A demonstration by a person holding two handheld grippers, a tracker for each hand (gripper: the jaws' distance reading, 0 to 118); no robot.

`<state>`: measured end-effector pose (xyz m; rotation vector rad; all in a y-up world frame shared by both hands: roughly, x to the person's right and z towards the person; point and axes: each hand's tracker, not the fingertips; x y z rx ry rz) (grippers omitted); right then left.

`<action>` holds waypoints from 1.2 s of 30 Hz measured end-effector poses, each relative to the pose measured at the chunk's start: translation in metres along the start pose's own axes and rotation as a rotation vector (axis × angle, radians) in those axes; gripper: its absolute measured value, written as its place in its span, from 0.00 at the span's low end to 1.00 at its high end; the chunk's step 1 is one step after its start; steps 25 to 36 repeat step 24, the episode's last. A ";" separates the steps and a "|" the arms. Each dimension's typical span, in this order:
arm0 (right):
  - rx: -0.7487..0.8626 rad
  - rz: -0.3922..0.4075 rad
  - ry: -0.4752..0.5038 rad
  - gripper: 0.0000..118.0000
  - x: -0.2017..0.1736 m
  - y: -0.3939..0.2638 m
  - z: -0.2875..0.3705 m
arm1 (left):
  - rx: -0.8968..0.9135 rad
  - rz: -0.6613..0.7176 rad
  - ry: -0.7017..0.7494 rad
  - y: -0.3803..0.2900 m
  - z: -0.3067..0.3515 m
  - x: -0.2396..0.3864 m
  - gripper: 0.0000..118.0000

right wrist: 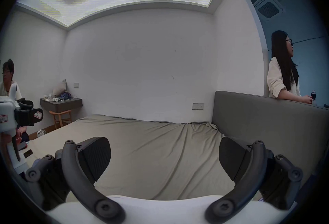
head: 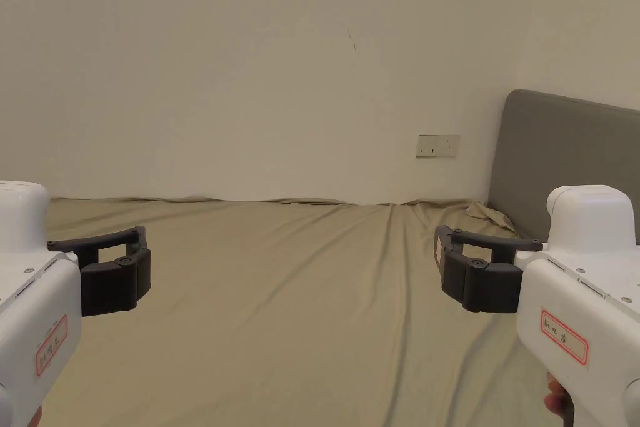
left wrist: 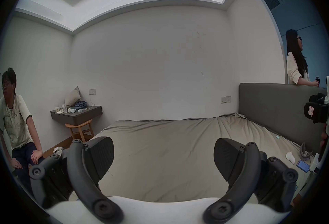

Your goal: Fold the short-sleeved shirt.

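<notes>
Hovering over the bed, both claws spread wide, holding nothing.
Left claw and right claw are cut off at the head view's edges.

A plain olive-beige sheet covers the bed, the headboard is plain grey, the wall is off-white, and both claws, left and right, are black on white bodies with red-edged labels.
</notes>
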<state>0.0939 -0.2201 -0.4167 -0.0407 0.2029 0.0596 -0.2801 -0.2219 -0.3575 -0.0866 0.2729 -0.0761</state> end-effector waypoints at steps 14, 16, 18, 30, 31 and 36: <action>-0.020 -0.032 0.037 1.00 0.004 0.004 -0.001 | 0.001 -0.008 -0.002 -0.001 -0.001 0.000 0.99; -0.006 0.008 0.003 1.00 0.001 0.002 -0.002 | 0.002 -0.007 -0.002 0.000 -0.001 0.001 0.99; 0.001 0.026 -0.033 1.00 -0.001 0.000 -0.003 | 0.005 -0.010 -0.001 0.000 -0.001 0.001 0.99; 0.005 -0.012 -0.002 1.00 0.004 0.001 -0.001 | 0.002 -0.011 0.009 0.000 -0.001 0.001 0.99; 0.005 -0.012 -0.002 1.00 0.004 0.001 -0.001 | 0.002 -0.011 0.009 0.000 -0.001 0.001 0.99; 0.005 -0.012 -0.002 1.00 0.004 0.001 -0.001 | 0.002 -0.011 0.009 0.000 -0.001 0.001 0.99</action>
